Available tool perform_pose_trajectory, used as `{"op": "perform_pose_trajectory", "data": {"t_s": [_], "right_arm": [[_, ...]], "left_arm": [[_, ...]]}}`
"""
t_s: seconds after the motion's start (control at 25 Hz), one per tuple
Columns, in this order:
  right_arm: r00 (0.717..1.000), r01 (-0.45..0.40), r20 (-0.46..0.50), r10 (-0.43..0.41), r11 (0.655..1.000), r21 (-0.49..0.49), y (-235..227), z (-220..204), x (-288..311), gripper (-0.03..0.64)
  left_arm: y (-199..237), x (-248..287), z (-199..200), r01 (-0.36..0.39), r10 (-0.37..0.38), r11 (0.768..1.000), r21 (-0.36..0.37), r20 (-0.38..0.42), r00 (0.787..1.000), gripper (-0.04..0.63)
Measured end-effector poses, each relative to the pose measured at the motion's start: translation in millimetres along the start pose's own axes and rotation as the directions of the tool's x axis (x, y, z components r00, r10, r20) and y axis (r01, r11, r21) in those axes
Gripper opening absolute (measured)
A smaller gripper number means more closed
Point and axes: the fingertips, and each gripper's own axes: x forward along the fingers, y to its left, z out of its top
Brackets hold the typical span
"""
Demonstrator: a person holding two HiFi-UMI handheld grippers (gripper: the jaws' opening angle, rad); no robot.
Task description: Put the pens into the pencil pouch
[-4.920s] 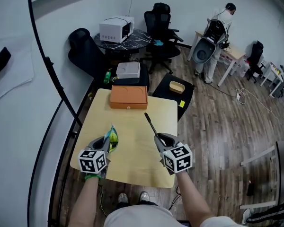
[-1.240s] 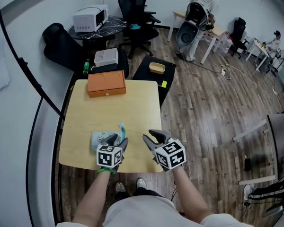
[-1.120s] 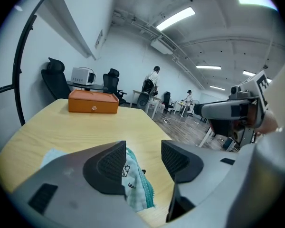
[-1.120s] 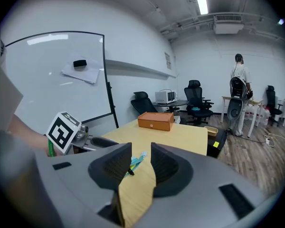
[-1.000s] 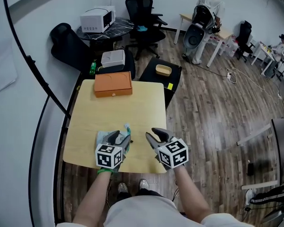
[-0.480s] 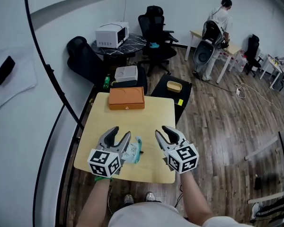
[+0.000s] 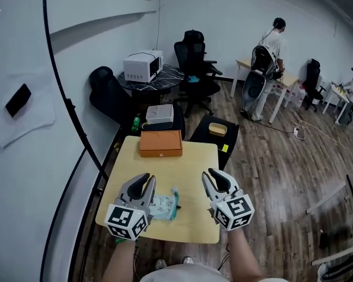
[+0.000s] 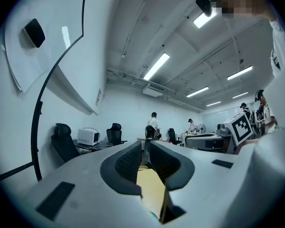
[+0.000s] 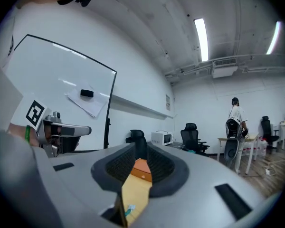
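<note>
A pale wooden bench [image 7: 188,157] fills the middle of a white-walled office, seen from the head view, with black office chairs [image 7: 195,57] and a white microwave [image 7: 143,66] beyond it. An orange box [image 7: 160,143] sits at the bench's far edge. Both tools are held level above the near edge. The left claw [image 7: 146,180] has just been closing, and its jaws stand a narrow gap apart with nothing between them. The right claw [image 7: 213,176] is likewise slightly apart and empty. The pencil pouch [image 7: 163,205] lies flat on the bench between the two, nearer the left claw, with neither claw gripping it.
</note>
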Motion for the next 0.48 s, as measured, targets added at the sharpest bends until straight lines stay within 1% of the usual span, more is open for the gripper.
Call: {"op": "perform_pose_trajectory", "data": {"t_s": [0.04, 0.16, 0.36, 0.48], "right_arm": [[1.0, 0.011, -0.002, -0.011, 1.0, 0.004, -1.5, -0.6, -0.7, 0.065], [0.999, 0.033, -0.013, -0.033, 0.999, 0.006, -5.7, -3.2, -2.3, 0.002], [0.998, 0.038, -0.053, -0.039, 0.999, -0.019, -9.2, -12.6, -1.8, 0.0], [0.997, 0.03, -0.066, -0.031, 0.999, -0.022, -8.7, -16.1, -1.2, 0.0]], "left_arm": [[0.9, -1.3, 0.2, -0.003, 0.003, 1.0, 0.003, -0.001, 1.0, 0.049], [3.2, -2.3, -1.8, -0.015, 0.015, 1.0, 0.013, -0.018, 1.0, 0.028], [9.6, -1.0, -9.3, -0.049, 0.051, 0.998, 0.044, -0.051, 0.997, 0.02], [15.5, -0.1, -10.3, -0.066, 0.068, 0.997, 0.042, -0.056, 0.996, 0.02]]}}
